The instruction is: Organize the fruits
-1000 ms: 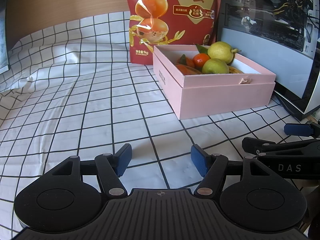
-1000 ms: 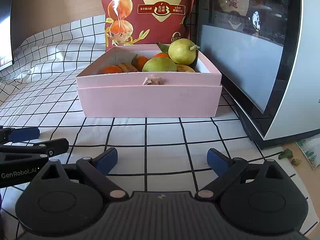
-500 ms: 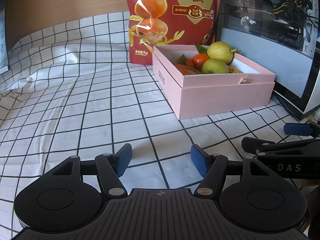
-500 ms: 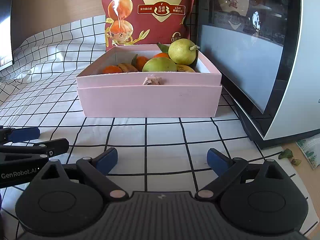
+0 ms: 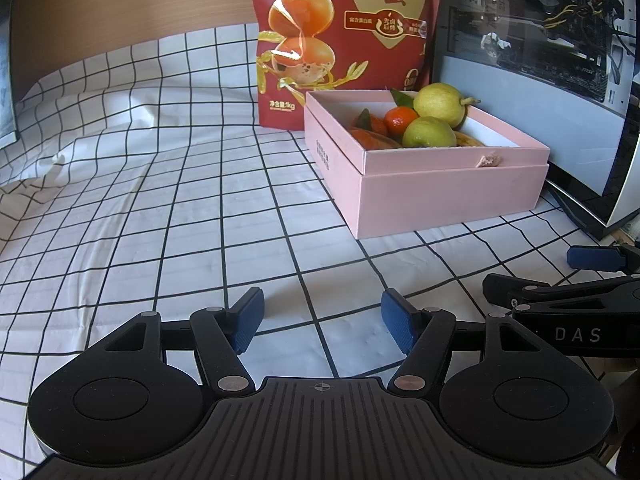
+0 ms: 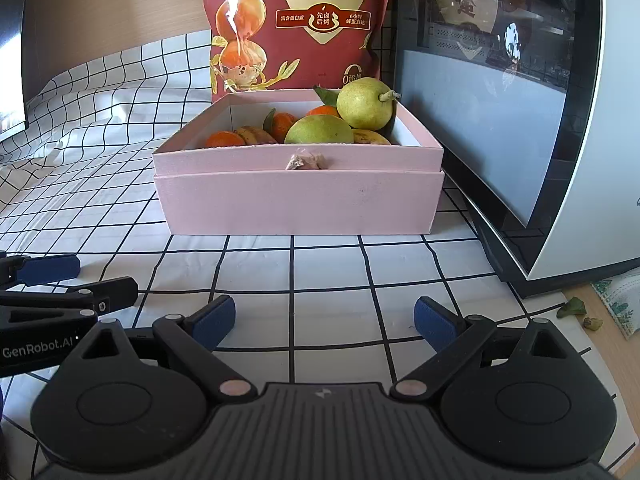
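Both the left gripper (image 5: pixel 322 320) and right gripper (image 6: pixel 325 320) are hovering spread apart, empty, near the pink box (image 6: pixel 298 200); pears (image 6: pixel 365 103), oranges (image 6: pixel 225 139) and possibly bananas are sitting inside.

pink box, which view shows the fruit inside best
Right wrist: it faces the pink box head-on, showing pears, oranges and a banana. Left wrist sees the box obliquely; its near wall hides more fruit.

Pink box (image 6: pixel 298 204) holds pears (image 6: pixel 366 104) and oranges (image 6: pixel 225 139) (jaws parted, empty).
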The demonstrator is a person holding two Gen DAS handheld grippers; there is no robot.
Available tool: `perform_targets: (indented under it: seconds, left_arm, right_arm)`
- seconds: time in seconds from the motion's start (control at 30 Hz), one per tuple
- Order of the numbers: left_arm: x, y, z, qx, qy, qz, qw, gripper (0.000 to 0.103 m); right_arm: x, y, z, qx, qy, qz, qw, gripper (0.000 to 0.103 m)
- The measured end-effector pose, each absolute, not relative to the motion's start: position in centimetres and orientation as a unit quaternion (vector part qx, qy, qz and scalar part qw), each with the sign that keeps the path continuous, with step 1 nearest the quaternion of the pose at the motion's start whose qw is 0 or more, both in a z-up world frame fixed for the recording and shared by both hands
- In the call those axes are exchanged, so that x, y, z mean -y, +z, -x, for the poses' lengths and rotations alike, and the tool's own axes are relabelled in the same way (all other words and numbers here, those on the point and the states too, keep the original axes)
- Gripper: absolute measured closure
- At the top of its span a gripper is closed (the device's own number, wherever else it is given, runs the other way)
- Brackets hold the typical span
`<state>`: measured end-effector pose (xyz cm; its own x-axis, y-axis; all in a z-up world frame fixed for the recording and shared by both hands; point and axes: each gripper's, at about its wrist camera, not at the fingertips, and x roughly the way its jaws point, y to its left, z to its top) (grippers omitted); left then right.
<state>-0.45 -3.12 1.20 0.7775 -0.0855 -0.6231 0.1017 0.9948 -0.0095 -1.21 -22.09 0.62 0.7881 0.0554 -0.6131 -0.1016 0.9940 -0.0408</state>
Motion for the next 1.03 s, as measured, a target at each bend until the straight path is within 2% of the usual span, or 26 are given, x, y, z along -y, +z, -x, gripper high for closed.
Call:
perform_targets:
  seconds: [0.87, 1.03]
  left_arm:
    - [3.28, 1.19, 0.52, -0.329, -0.048, -0.013, 0.943, 0.033]
    - [3.52, 1.16, 0.58, -0.325, -0.055, -0.017, 0.944, 0.04]
  right_arm:
    - [22.14, 0.63, 1.18, -0.323, 0.042, 0.036, 0.945, 0.006]
    - [22.08, 0.66, 1.18, -0.324, 0.04, 0.036, 0.945, 0.006]
